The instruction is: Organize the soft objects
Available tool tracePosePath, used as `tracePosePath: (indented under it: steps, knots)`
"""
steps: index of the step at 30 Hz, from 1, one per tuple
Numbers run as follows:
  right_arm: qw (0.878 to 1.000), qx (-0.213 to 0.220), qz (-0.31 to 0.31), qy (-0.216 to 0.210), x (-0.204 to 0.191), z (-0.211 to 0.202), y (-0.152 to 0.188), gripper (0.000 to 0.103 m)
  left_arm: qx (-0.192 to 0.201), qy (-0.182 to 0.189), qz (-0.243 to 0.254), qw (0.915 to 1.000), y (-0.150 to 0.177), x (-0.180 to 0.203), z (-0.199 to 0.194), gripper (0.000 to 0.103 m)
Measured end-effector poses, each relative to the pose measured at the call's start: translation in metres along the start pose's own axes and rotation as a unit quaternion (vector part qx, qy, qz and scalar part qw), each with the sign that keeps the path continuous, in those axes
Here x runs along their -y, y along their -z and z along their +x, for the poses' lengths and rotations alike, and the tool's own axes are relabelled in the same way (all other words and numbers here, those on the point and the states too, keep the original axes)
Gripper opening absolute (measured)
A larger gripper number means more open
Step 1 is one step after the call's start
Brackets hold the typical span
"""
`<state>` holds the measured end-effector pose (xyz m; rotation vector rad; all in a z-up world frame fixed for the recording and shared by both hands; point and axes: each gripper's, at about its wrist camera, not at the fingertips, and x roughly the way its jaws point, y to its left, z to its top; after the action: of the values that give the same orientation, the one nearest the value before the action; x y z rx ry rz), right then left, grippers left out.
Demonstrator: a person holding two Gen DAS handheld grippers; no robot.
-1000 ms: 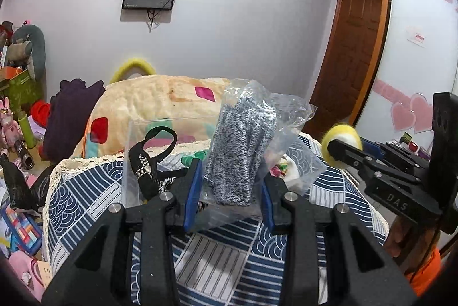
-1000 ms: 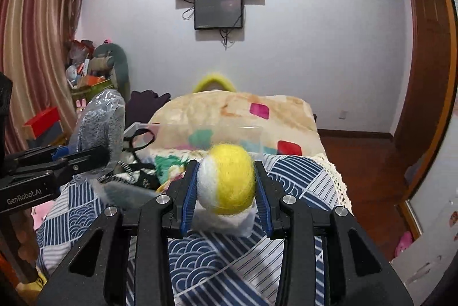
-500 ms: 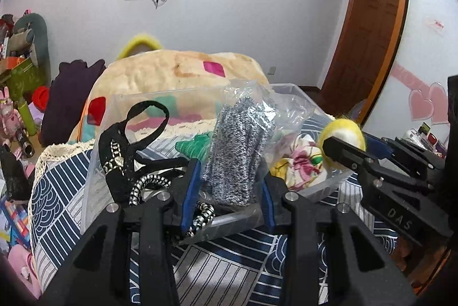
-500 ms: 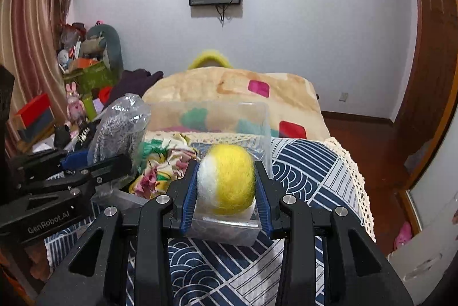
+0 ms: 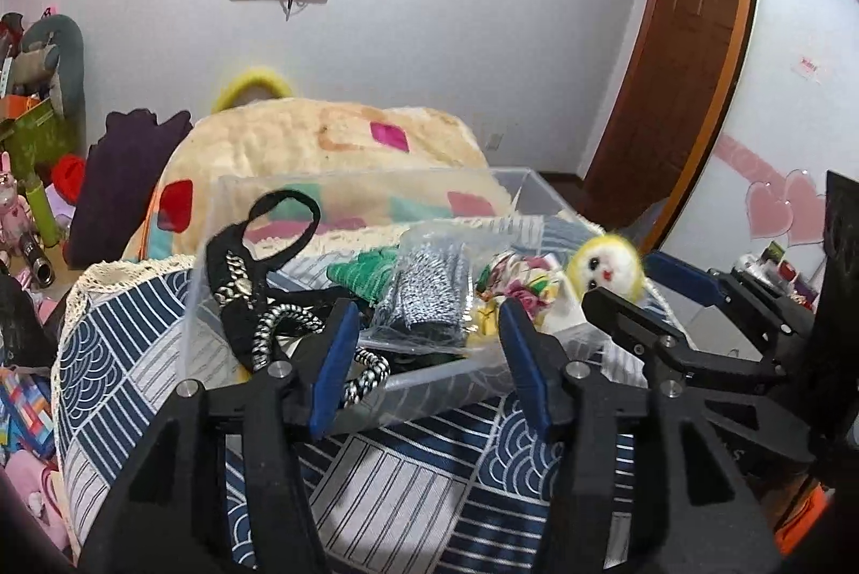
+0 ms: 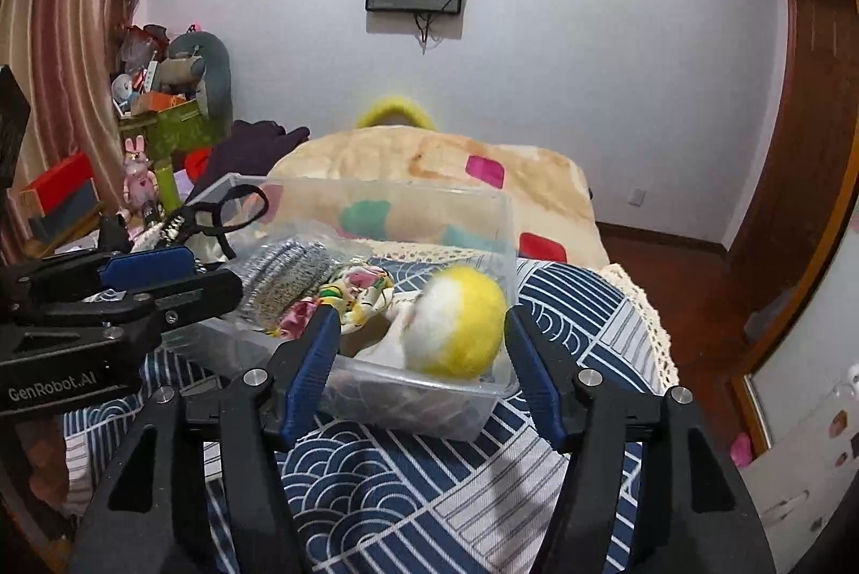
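Observation:
A clear plastic bin stands on the blue patterned bedspread. In it lie a bagged grey knit item, a yellow and white plush toy, a floral cloth, a green cloth and black straps. My left gripper is open at the bin's near edge, just before the knit bag. My right gripper is open, with the plush toy lying loose between its fingers inside the bin.
A beige blanket with coloured patches lies behind the bin. Toys and boxes crowd the left side. A wooden door and a white wardrobe stand at the right. The bed edge has lace trim.
Both grippers moved to the bin and opened. The knit bag and the plush toy left the fingers and now lie in the bin.

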<state>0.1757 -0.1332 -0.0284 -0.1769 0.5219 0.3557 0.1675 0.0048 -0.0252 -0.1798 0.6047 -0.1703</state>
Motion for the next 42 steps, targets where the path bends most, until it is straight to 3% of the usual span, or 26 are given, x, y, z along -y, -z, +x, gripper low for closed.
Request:
tracePosePath:
  steps: [4,9,13,18,20,22,24,29,33,42]
  knots:
    - [1.000,0.026,0.004,-0.003,-0.002,-0.021,-0.002,0.067,0.030,-0.009,0.014,0.9994,0.002,0.004,-0.028,0.054]
    - [0.998,0.062,0.006,-0.009,-0.007,-0.048,-0.007,0.069,0.065,-0.019,0.024,0.9974,0.007,0.006,-0.064,0.054]
    - [0.996,0.091,0.004,-0.015,-0.012,-0.067,-0.009,0.078,0.089,-0.015,0.022,0.9957,0.011,0.003,-0.090,0.062]
    - [0.993,0.121,0.002,-0.015,-0.019,-0.086,-0.007,0.081,0.117,-0.021,0.026,0.9926,0.016,0.004,-0.118,0.063]
    - [0.991,0.130,0.000,-0.016,-0.022,-0.092,-0.007,0.081,0.125,-0.024,0.029,0.9914,0.017,0.006,-0.126,0.069]
    - [0.991,0.136,0.002,-0.019,-0.022,-0.097,-0.006,0.082,0.139,-0.029,0.028,0.9895,0.021,0.007,-0.134,0.088]
    - [0.990,0.141,0.007,-0.026,-0.022,-0.102,-0.003,0.086,0.150,-0.033,0.029,0.9877,0.027,0.009,-0.142,0.091]
    - [0.990,0.139,0.013,-0.030,-0.024,-0.101,0.001,0.090,0.155,-0.043,0.043,0.9861,0.033,0.014,-0.147,0.097]
    - [0.989,0.148,0.014,-0.023,-0.027,-0.105,0.008,0.103,0.159,-0.047,0.047,0.9851,0.038,0.016,-0.150,0.101]
    - [0.988,0.150,0.025,-0.031,-0.025,-0.107,0.014,0.103,0.166,-0.055,0.048,0.9835,0.042,0.017,-0.152,0.103]
